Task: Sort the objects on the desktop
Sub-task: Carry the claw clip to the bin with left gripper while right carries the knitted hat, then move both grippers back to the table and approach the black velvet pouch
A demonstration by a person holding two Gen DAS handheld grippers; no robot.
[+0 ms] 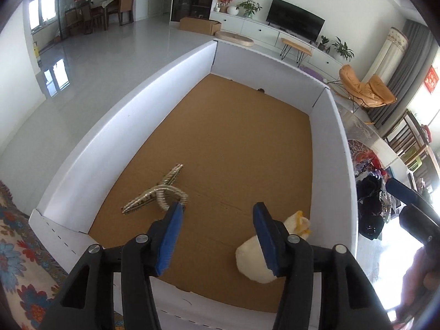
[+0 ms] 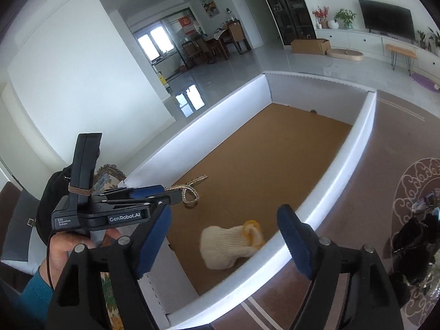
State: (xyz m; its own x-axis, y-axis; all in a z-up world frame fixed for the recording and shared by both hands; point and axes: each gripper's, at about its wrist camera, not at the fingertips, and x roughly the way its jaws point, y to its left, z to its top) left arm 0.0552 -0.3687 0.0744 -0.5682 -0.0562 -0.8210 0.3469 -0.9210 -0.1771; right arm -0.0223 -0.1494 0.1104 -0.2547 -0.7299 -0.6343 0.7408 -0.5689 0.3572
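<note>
A white-walled box (image 1: 129, 115) with a brown cardboard floor holds a sparkly gold bow hair clip (image 1: 158, 194) and a cream knitted item with a yellow tip (image 1: 255, 258). My left gripper (image 1: 217, 210) is open and empty, above the box's near end, between the clip and the knitted item. In the right wrist view my right gripper (image 2: 224, 217) is open and empty above the box's near right wall (image 2: 341, 170). That view also shows the clip (image 2: 189, 194), the knitted item (image 2: 228, 246) and the left gripper (image 2: 170, 194) from the side.
A patterned cloth (image 1: 24, 250) lies left of the box. A brown patterned mat (image 2: 385, 192) with dark objects (image 2: 412, 244) lies to its right. The far part of the box floor (image 1: 247, 126) is bare. Living room furniture stands beyond.
</note>
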